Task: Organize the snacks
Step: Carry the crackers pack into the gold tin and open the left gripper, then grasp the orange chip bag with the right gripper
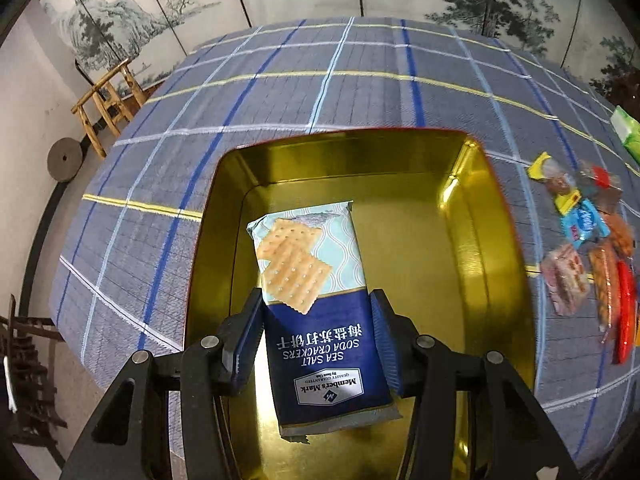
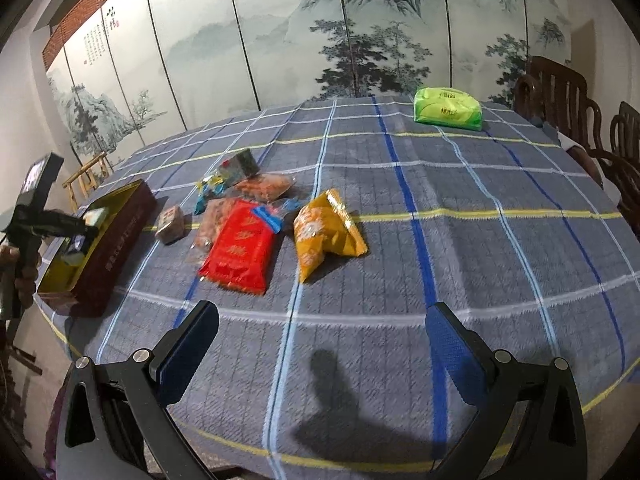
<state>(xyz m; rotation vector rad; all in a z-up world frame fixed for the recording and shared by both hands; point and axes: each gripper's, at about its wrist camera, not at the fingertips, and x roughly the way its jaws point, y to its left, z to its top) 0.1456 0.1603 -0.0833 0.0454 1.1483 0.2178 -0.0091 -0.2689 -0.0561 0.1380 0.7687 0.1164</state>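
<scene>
A table covered with a blue checked cloth (image 2: 440, 240) fills both views, with a painted folding screen (image 2: 320, 40) behind it and dark wooden chairs (image 2: 568, 92) at its far right side. A green tissue pack (image 2: 448, 109) lies alone near the far edge.

Near the table's left edge stands an open tin (image 1: 472, 216), gold inside and dark red outside. Just to its right the loose snacks lie in a heap: a red packet (image 2: 240, 252), a yellow bag (image 2: 324, 232) a little apart from it, then smaller wrapped sweets and biscuits (image 2: 248, 180) crowded together behind.

The left gripper (image 1: 318, 320) hangs over the tin, its blue pads closed on the two long sides of a pack of soda crackers (image 1: 316, 300). The pack's far end points down into the tin, whose floor shows nothing else in it.

The right gripper (image 2: 320, 340) is held above bare cloth nearer the camera, its jaws spread wide with nothing between them, well short of the snack heap.
</scene>
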